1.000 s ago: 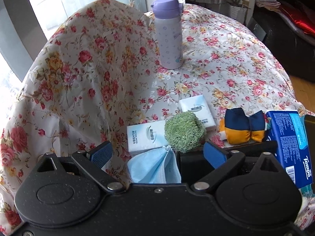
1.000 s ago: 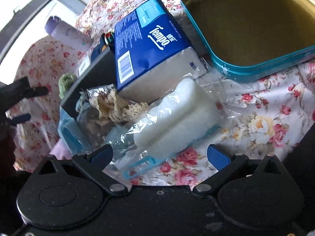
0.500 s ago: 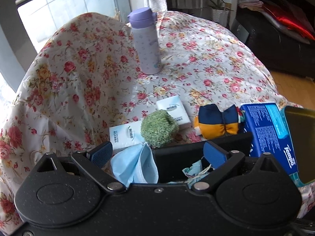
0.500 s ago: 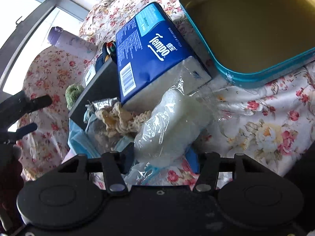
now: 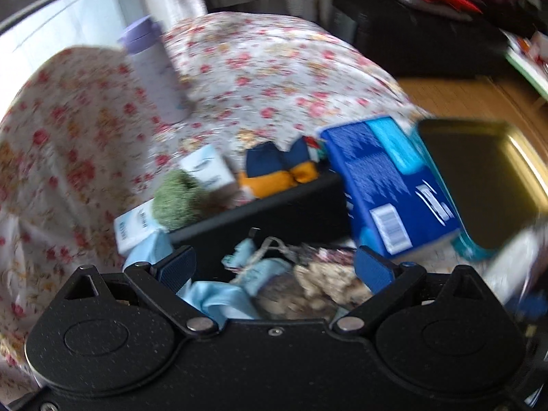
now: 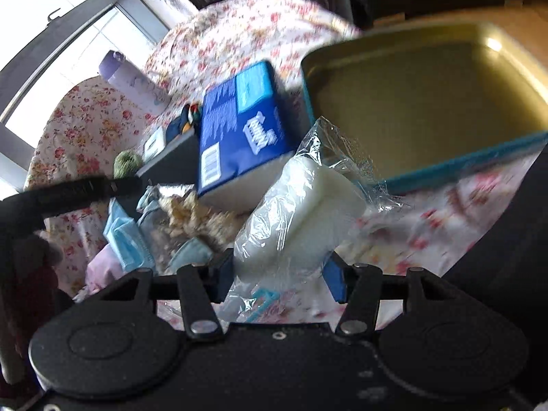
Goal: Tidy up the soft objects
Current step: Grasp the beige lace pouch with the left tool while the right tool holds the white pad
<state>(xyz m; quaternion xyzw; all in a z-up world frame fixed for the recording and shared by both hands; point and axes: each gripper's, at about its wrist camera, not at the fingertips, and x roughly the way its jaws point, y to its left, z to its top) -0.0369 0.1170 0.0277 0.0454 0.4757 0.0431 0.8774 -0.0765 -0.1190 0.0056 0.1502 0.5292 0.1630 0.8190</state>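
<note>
My right gripper (image 6: 279, 275) is shut on a white sponge in clear plastic wrap (image 6: 301, 212) and holds it lifted, tilted toward the teal tin tray (image 6: 462, 167). My left gripper (image 5: 274, 269) is open and empty, hovering over the black box (image 5: 260, 212) that holds a beige crochet piece (image 5: 328, 279) and light blue masks (image 5: 219, 296). A blue Tempo tissue pack (image 5: 387, 185) lies between box and tray; it also shows in the right wrist view (image 6: 239, 130). A green scrubber (image 5: 176, 200), small tissue packs (image 5: 209, 171) and a navy-and-orange pouch (image 5: 274, 171) lie behind the box.
A lavender bottle (image 5: 154, 75) stands upright at the back of the floral cloth (image 5: 257, 68). The tin tray (image 5: 479, 178) sits at the table's right edge, wooden floor beyond. The left gripper's black finger (image 6: 82, 190) crosses the right wrist view.
My right gripper closed on the wrapped sponge and lifted it off the cloth. My left gripper swung right and forward over the black box; its view is motion-blurred.
</note>
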